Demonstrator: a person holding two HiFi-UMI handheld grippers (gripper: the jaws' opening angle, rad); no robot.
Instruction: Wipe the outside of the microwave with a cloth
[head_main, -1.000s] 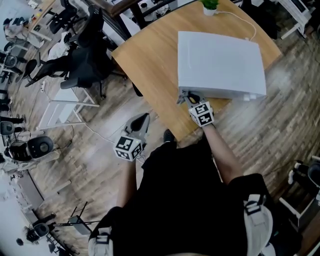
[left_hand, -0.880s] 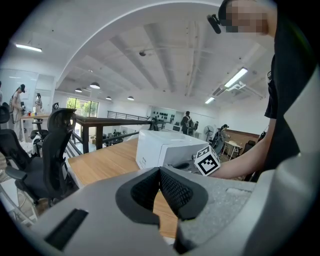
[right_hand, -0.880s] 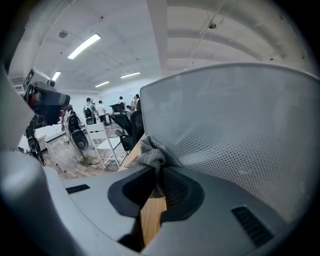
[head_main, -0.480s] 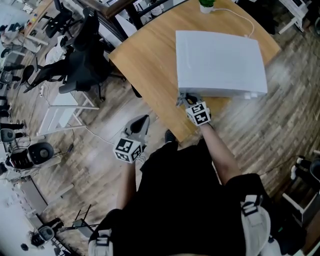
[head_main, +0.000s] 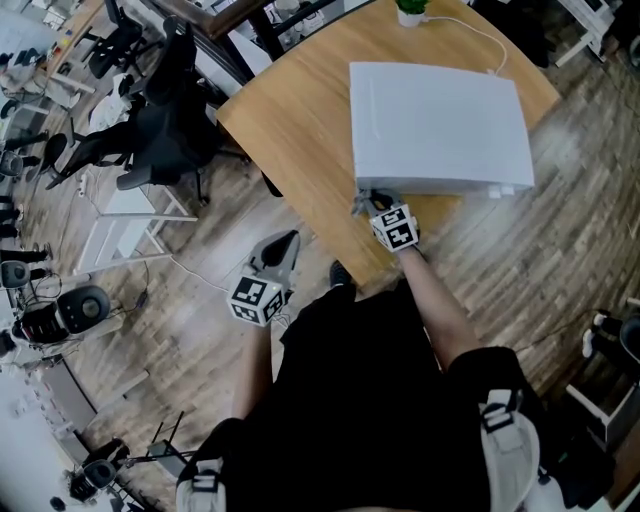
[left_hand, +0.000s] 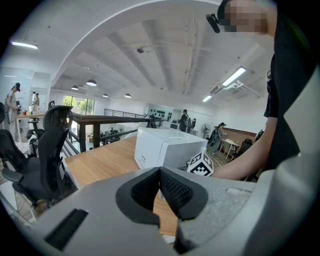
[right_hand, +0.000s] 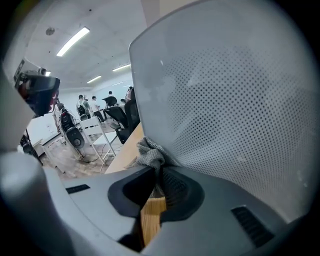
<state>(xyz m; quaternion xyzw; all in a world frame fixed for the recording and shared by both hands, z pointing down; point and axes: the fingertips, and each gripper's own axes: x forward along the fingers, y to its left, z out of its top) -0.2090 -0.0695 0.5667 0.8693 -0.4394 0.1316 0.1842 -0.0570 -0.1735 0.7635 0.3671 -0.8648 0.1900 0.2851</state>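
While the head view looks down, the white microwave (head_main: 440, 125) sits on the wooden table (head_main: 290, 140) at twelve o'clock from the person. The right gripper (head_main: 376, 203) presses a grey cloth (head_main: 360, 204) against the microwave's near lower corner. The left gripper (head_main: 283, 248) hangs at eight o'clock of it, off the table. Left gripper view: jaws closed together, nothing between them, microwave beyond at twelve o'clock. Right gripper view: jaws clamped on the cloth, bunched against the microwave's dotted face.
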